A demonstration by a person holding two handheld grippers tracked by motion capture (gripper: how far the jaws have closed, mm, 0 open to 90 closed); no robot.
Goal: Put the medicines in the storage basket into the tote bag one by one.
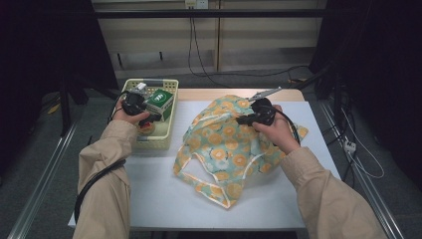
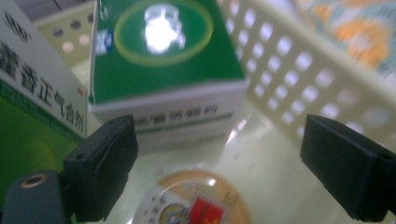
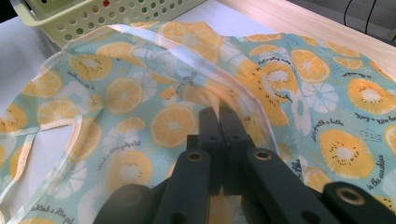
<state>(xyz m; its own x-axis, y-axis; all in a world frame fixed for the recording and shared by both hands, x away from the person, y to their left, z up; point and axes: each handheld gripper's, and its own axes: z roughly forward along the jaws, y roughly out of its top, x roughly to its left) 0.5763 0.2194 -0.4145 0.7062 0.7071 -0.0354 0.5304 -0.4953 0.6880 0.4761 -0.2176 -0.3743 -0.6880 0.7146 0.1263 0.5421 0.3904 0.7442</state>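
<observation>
We keep R gripper clamped on bag rim, lower spread-jawed L gripper squarely over round tin in basket

The left gripper points downward with its jaws spread wide, while the right gripper, held level in the right hand, has its jaws pressed together.
</observation>
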